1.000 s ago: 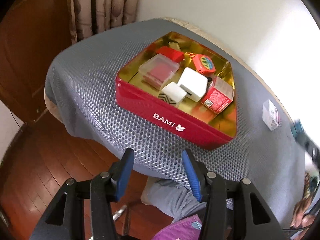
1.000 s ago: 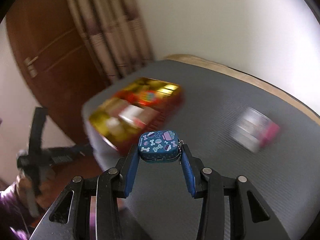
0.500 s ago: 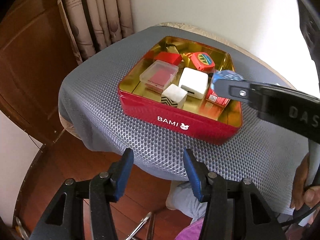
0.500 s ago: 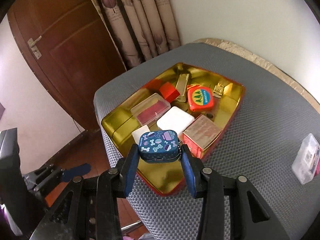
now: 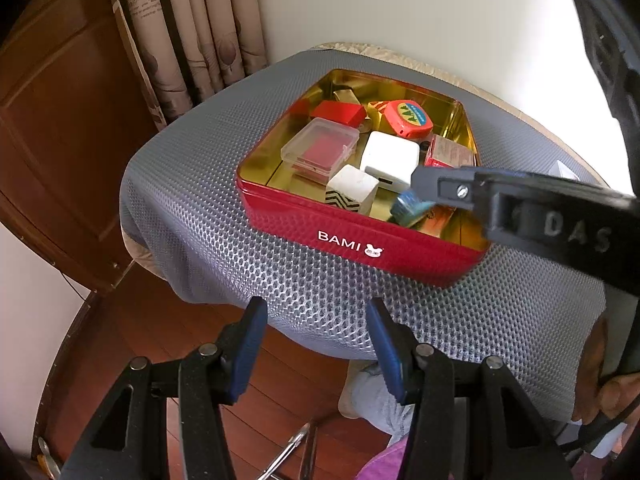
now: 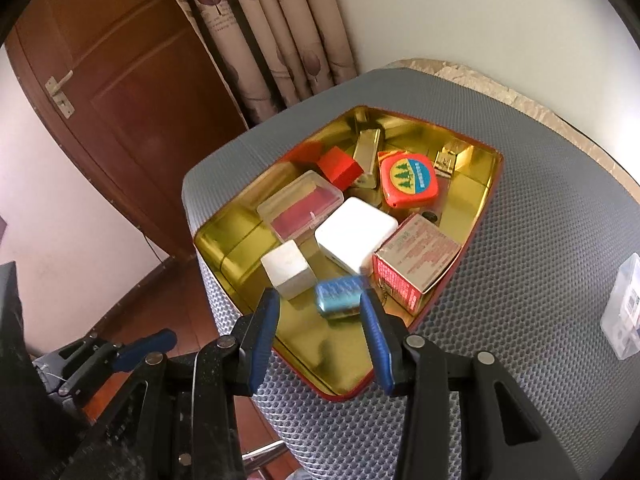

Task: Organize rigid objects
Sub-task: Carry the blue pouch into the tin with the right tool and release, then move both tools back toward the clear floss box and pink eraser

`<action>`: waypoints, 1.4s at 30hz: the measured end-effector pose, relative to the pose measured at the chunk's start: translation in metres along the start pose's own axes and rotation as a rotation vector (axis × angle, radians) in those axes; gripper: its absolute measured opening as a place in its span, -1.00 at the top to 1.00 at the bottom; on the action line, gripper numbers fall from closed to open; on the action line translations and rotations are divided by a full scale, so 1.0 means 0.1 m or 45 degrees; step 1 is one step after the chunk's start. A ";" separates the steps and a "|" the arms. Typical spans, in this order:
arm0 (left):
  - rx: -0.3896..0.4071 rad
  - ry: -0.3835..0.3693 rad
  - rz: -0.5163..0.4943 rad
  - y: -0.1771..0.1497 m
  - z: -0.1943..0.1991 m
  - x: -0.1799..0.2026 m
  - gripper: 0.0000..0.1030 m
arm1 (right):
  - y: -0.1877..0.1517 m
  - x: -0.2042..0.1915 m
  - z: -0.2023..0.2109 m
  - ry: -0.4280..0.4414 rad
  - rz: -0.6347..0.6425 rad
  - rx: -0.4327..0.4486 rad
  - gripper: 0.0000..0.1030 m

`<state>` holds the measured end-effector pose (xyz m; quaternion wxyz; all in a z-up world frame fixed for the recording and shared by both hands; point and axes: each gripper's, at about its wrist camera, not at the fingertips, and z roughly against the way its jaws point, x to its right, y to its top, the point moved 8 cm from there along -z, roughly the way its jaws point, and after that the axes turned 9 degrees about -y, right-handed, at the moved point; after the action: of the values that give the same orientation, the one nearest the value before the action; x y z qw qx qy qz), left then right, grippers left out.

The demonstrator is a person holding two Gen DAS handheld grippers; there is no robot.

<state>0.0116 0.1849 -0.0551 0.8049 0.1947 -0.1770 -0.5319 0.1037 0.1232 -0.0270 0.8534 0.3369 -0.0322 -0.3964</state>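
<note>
A red BAMI tin (image 5: 360,236) with a gold inside (image 6: 224,256) sits on the grey mesh-covered table. The small blue patterned case (image 6: 340,296) looks blurred and tilted, low in the tin's near part between a white cube (image 6: 288,272) and a red-printed carton (image 6: 416,256). My right gripper (image 6: 318,296) hovers just above it; a clear gap shows beside its left finger, so the pads do not clamp the case. The left wrist view shows the case (image 5: 408,206) under that gripper's fingertip (image 5: 440,184). My left gripper (image 5: 315,306) is open and empty, in front of the table's edge.
Also in the tin are a white square box (image 6: 356,232), an orange tape measure (image 6: 408,180), a clear box with a red insert (image 6: 300,204), a red block (image 6: 340,168) and a gold bar (image 6: 368,148). A clear plastic box (image 6: 628,304) lies on the table at right.
My right gripper swung over the tin with the blue case held between its fingers. Now the case has left the fingers and lies lower, inside the tin. The left gripper barely moved.
</note>
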 end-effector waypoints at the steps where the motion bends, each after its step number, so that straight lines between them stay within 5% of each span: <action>1: 0.000 0.001 -0.002 0.00 0.00 0.00 -0.02 | 0.02 0.00 0.02 0.003 -0.005 0.010 0.22; 6: -0.006 0.005 -0.017 -0.01 -0.01 0.02 -0.02 | 0.03 0.14 0.30 -0.008 -0.063 0.121 -0.11; 12: -0.019 0.005 -0.036 -0.04 -0.01 0.07 -0.02 | -0.29 0.76 0.59 -0.170 -0.181 0.180 -0.66; 23: -0.031 -0.009 -0.144 -0.10 -0.06 0.29 -0.02 | -1.59 2.84 1.19 -0.947 -0.407 0.039 -0.86; 28: -0.036 -0.003 -0.228 -0.15 -0.08 0.47 -0.02 | -1.91 3.31 1.37 -1.149 -0.411 -0.017 -0.92; 33: -0.046 -0.033 -0.315 -0.12 -0.08 0.75 -0.02 | -2.01 3.45 1.38 -1.117 -0.473 -0.017 -0.97; 42: -0.085 -0.234 -0.364 0.29 -0.19 1.49 -0.02 | -2.13 3.71 1.42 -0.888 -0.674 -0.015 -0.98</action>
<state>0.0990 0.0596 -0.0455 0.7073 0.1415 -0.2027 -0.6623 0.1717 -0.3114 -0.1246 0.6623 0.1746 -0.2287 -0.6918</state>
